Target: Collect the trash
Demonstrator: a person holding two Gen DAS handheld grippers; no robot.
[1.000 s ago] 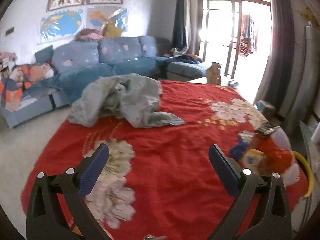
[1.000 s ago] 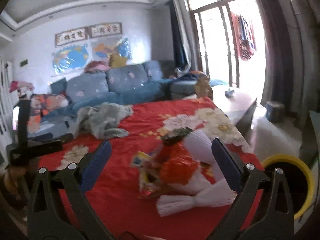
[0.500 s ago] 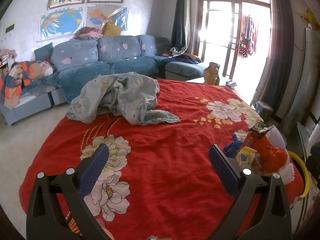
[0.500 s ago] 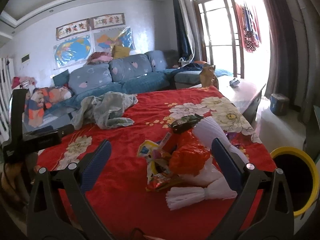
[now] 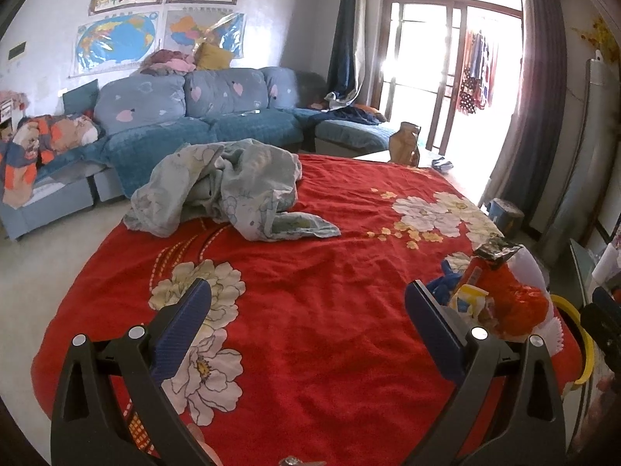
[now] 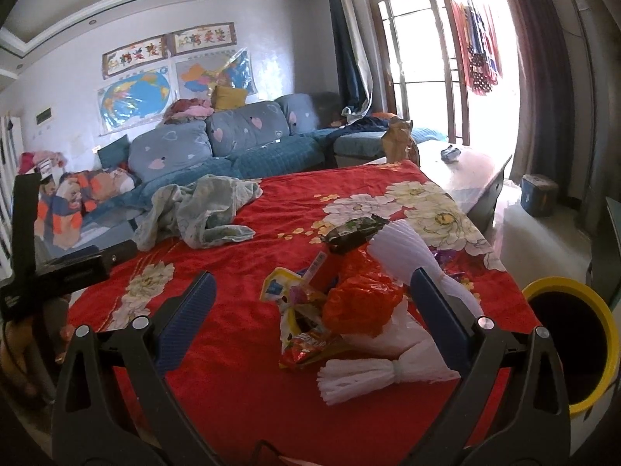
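Both views pulled back; left gripper (image 5: 306, 310), right gripper (image 6: 310, 303) gape empty; trash pile (image 6: 349, 303) beside yellow bin (image 6: 605, 334); crumpled cloth (image 5: 233, 186) beyond.

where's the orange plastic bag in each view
Left wrist: the orange plastic bag sits at the right edge, in the trash pile just beyond the left gripper's right finger.
Right wrist: the bag lies at centre, between the open fingers of the right gripper.
Shared landmark: the crumpled grey-blue cloth on the red bedspread.

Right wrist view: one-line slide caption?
Open right claw facing a trash pile on the red cloth, yellow-rimmed bin at right.
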